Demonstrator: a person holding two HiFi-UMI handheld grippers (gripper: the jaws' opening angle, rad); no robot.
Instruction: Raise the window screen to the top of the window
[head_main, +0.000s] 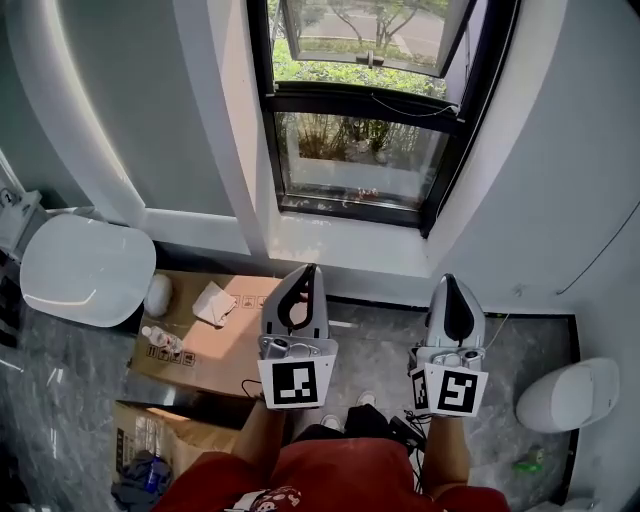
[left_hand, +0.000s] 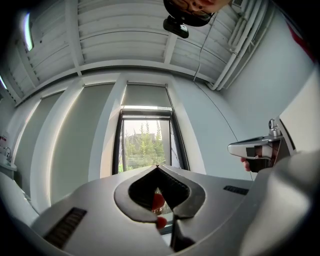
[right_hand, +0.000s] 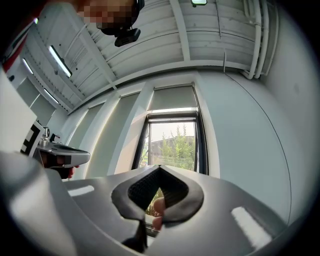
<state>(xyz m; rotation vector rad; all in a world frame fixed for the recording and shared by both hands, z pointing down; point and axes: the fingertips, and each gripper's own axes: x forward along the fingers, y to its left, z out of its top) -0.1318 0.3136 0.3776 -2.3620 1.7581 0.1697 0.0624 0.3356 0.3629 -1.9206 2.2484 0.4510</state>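
Grey walls close in a small room with a dark-framed window (head_main: 360, 150) and a stone floor (head_main: 370, 340).

The left gripper (head_main: 310, 272) and the right gripper (head_main: 450, 282) are held side by side, just above level. Both sets of jaws are pressed together with nothing between them. That fits, because nothing is near enough to grab yet.

The window stands straight ahead of both sets of jaws and well apart from them. The person probably lines up both grippers so each can take one side of the window screen.

The window screen cannot be made out for sure. A pale grey band (left_hand: 146, 95) sits up above the jaws, over the glass, and it may be the screen. If so, it is near the top already.

Cardboard boxes (head_main: 200, 340) lie low and to the left of the left jaws, beside a white toilet (head_main: 85, 270). They are out of the way of the reach.
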